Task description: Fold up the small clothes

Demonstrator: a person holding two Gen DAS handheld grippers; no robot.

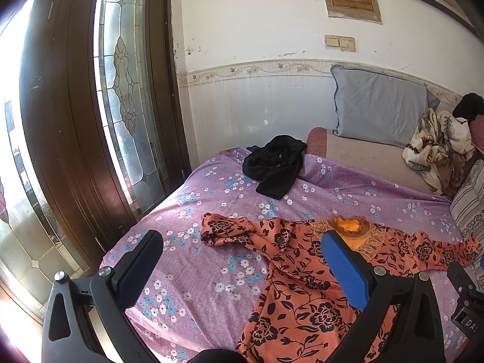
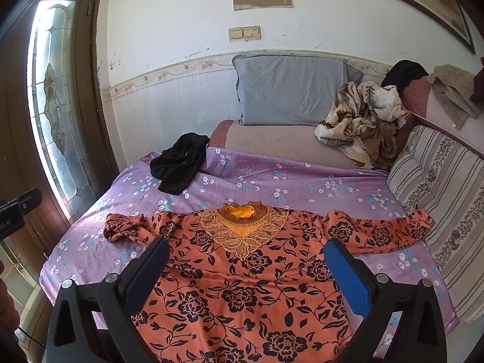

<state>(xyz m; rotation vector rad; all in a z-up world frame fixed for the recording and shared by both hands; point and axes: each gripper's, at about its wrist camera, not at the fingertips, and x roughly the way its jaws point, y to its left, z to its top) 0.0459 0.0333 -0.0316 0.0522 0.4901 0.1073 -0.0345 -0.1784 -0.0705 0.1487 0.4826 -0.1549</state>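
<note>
both claws spread, left claw [image 1: 242, 260] and right claw [image 2: 246, 264], above orange floral top [image 2: 242, 296]; labels unreadable.

I am seeing an orange top [image 2: 242, 287] printed with black roses, its gold lace collar [image 2: 242, 230] showing at twelve o'clock. The bed sheet [image 2: 272, 181] is showing purple with white and blue flowers. A black garment [image 2: 178, 163] is lying at eleven o'clock, a grey-blue pillow [image 2: 290, 90] beyond. My hand-held gripper pads [image 2: 348, 281] are showing blue on black frames.
</note>
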